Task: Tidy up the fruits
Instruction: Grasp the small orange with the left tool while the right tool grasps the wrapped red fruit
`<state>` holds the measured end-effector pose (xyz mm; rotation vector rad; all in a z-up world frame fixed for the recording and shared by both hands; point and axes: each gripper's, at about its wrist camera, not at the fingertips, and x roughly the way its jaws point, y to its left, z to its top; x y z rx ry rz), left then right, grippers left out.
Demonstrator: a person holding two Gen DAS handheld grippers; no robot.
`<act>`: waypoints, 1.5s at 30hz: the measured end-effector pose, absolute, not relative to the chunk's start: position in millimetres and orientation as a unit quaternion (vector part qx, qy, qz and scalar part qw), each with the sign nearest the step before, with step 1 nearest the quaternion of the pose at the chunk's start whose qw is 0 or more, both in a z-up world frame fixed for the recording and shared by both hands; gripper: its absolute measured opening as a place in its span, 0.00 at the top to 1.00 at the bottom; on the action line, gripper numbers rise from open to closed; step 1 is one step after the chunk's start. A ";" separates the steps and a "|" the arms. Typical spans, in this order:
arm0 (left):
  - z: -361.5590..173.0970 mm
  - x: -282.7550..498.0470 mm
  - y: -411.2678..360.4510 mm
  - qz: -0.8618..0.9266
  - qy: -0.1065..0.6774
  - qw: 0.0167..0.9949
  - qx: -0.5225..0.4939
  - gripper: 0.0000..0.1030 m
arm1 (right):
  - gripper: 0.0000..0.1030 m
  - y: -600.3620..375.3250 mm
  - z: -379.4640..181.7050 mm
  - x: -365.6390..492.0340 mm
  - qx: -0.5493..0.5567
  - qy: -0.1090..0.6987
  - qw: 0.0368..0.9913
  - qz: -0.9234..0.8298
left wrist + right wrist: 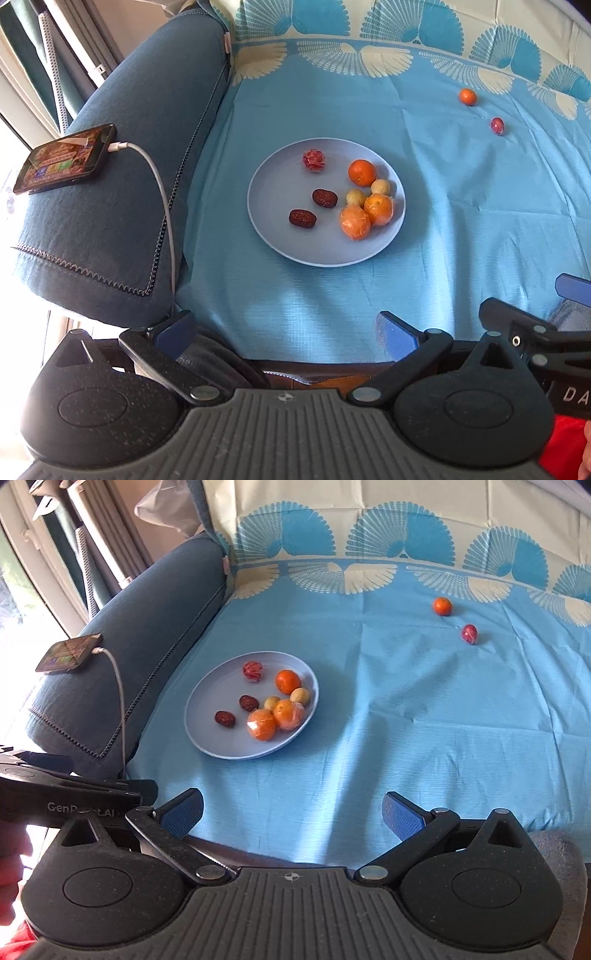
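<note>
A pale blue plate (266, 229) (207, 738) lies on the blue cloth and holds several fruits: oranges (362, 172) (288, 681), two dark dates (324, 198) (248, 703), two small yellow fruits (355, 196) and a red wrapped one (314, 161) (253, 671). A small orange (467, 96) (442, 606) and a red fruit (497, 126) (469, 633) lie loose at the far right. My left gripper (286, 332) is open and empty, near the cloth's front edge. My right gripper (293, 814) is open and empty, also near the front edge.
A blue sofa armrest (122, 184) (140, 646) stands to the left, with a phone (64, 158) (70, 653) and its white charging cable (159, 184) on it. The patterned cloth (443, 221) covers the seat and backrest. The other gripper shows at each view's edge.
</note>
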<state>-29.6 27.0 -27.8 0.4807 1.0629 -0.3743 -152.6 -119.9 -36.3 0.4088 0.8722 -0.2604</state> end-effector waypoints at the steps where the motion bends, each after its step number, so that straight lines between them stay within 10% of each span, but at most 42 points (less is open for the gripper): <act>1: -29.9 -25.0 19.9 -0.176 0.501 0.816 0.228 0.00 | 0.01 -130.4 -41.0 -150.5 0.200 0.414 0.877 -0.139; 26: -155.3 136.7 -353.3 -0.358 0.382 0.811 0.262 0.00 | 0.01 -416.4 -197.2 -4.3 0.154 0.305 0.858 -0.384; 40: -193.6 156.0 -428.8 -0.401 0.401 0.788 0.240 0.01 | 0.01 -440.0 -206.9 -22.8 0.153 0.285 0.857 -0.402; 44: -183.5 149.1 -427.9 -0.420 0.384 0.786 0.241 0.63 | 0.64 -429.4 -199.7 -23.9 0.142 0.268 0.873 -0.381; 45: -180.2 147.0 -428.9 -0.419 0.383 0.785 0.248 0.63 | 0.73 -430.3 -199.4 -24.4 0.144 0.265 0.875 -0.378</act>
